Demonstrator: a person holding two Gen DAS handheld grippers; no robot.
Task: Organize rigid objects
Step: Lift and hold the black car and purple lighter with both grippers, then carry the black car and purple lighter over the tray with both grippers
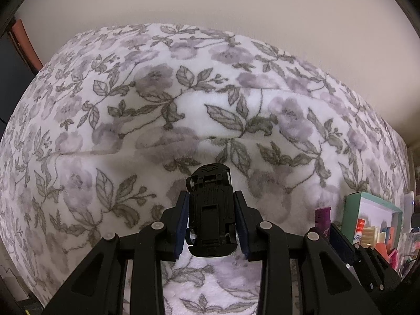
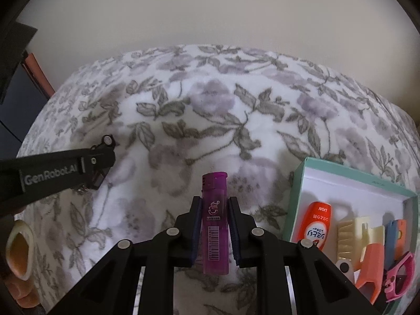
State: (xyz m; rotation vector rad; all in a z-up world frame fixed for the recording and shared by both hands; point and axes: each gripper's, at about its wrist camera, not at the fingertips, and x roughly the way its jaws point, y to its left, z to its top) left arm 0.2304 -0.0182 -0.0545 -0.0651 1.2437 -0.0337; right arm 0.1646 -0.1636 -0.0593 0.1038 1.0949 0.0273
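Note:
My left gripper [image 1: 211, 197] is shut on a black toy car [image 1: 211, 210], held underside up above the floral blanket. It also shows in the right wrist view [image 2: 101, 162] at the left. My right gripper [image 2: 214, 202] is shut on a purple lighter [image 2: 214, 223], upright between the pads; its top shows in the left wrist view [image 1: 323, 218]. A teal-rimmed white box [image 2: 354, 178] lies to the right, holding an orange bottle [image 2: 316, 223], a cream comb [image 2: 349, 236], an orange clip [image 2: 370, 270] and a pink piece [image 2: 399, 278]. The box also shows in the left wrist view [image 1: 367, 197].
A floral blanket [image 1: 183, 99] covers the bed under both grippers. A plain wall stands behind. A red-edged dark object [image 2: 34, 73] is at the far left. A tape roll [image 2: 19, 252] sits at the lower left edge.

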